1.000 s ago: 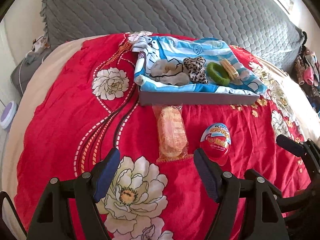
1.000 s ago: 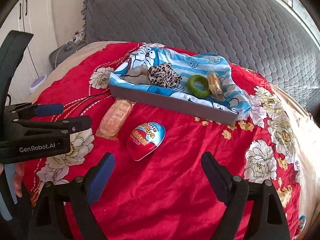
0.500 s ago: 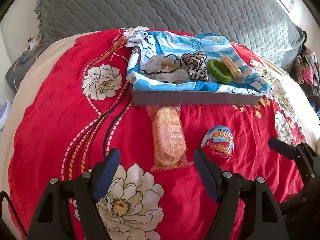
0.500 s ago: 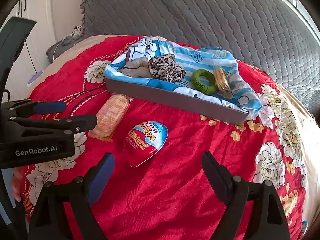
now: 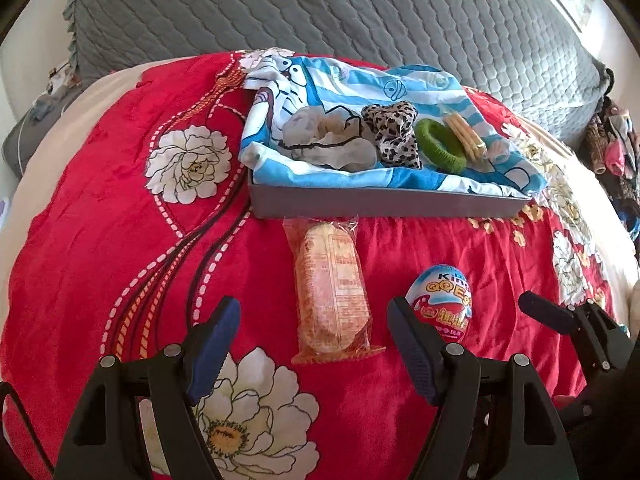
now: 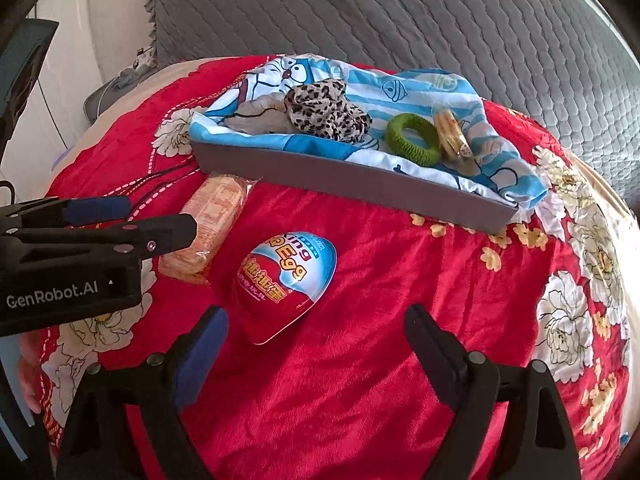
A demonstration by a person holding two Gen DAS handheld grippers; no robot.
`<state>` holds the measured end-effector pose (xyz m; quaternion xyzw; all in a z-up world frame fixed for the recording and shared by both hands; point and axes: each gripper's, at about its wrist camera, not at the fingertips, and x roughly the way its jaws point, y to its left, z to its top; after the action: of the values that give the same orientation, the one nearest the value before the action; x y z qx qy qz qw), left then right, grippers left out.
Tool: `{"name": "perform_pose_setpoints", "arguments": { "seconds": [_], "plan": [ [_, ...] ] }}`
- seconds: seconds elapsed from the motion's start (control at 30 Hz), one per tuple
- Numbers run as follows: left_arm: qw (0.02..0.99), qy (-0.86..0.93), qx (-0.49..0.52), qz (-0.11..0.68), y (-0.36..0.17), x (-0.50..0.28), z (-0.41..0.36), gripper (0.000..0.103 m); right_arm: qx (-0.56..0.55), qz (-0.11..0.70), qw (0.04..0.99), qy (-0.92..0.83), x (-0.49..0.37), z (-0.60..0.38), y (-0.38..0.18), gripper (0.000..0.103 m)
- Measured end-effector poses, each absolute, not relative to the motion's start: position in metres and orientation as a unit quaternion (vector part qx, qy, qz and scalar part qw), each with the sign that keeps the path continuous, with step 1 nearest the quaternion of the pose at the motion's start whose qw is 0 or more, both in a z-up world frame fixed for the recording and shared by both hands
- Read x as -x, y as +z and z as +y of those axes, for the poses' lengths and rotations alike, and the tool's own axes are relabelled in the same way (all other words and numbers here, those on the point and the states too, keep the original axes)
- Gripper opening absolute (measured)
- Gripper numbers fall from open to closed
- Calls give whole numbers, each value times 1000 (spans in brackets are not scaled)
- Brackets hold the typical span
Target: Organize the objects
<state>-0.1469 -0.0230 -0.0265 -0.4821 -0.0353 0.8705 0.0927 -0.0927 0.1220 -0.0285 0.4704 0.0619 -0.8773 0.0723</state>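
A wrapped orange snack pack (image 5: 330, 292) lies on the red bedspread in front of a grey tray (image 5: 384, 202). My left gripper (image 5: 314, 342) is open, its fingers on either side of the pack's near end. A red and blue egg-shaped package (image 6: 286, 280) lies right of the pack. My right gripper (image 6: 316, 348) is open just in front of the egg. The tray (image 6: 360, 182) is lined with a blue cartoon cloth and holds a leopard scrunchie (image 6: 324, 110), a green ring (image 6: 414, 140), a pale cloth and a small yellow packet. The snack pack also shows in the right wrist view (image 6: 212, 220).
A grey quilted headboard (image 5: 320, 12) stands behind the bed. The bed's left edge drops off near a grey bag (image 5: 24, 136). Clothes (image 5: 616, 152) hang at the far right. The left gripper's body (image 6: 72, 248) reaches into the right wrist view.
Both grippers have moved forward and lower. The snack pack now sits between the left fingers and the egg is nearer the right fingers. Both stay open.
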Motion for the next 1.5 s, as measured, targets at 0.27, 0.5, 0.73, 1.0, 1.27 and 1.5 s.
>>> {"name": "perform_pose_setpoints", "arguments": {
  "seconds": [0.27, 0.5, 0.73, 1.0, 1.27, 1.5],
  "plan": [
    [96, 869, 485, -37, -34, 154, -20, 77, -472, 29, 67, -878, 102, 128, -32, 100],
    [94, 868, 486, -40, -39, 161, -20, 77, -480, 28, 60, -875, 111, 131, -40, 100],
    [95, 867, 488, -36, -45, 166, -16, 77, -478, 24, 67, -875, 116, 128, -42, 101],
    [85, 865, 494, -40, -53, 173, -20, 77, -474, 22, 71, -877, 122, 127, -45, 101],
    [84, 862, 498, -38, -62, 179, -17, 77, -466, 28, 74, -881, 128, 122, -48, 101],
    [84, 861, 500, -34, -68, 184, -15, 77, -467, 27, 78, -880, 134, 123, -55, 101]
  ]
}}
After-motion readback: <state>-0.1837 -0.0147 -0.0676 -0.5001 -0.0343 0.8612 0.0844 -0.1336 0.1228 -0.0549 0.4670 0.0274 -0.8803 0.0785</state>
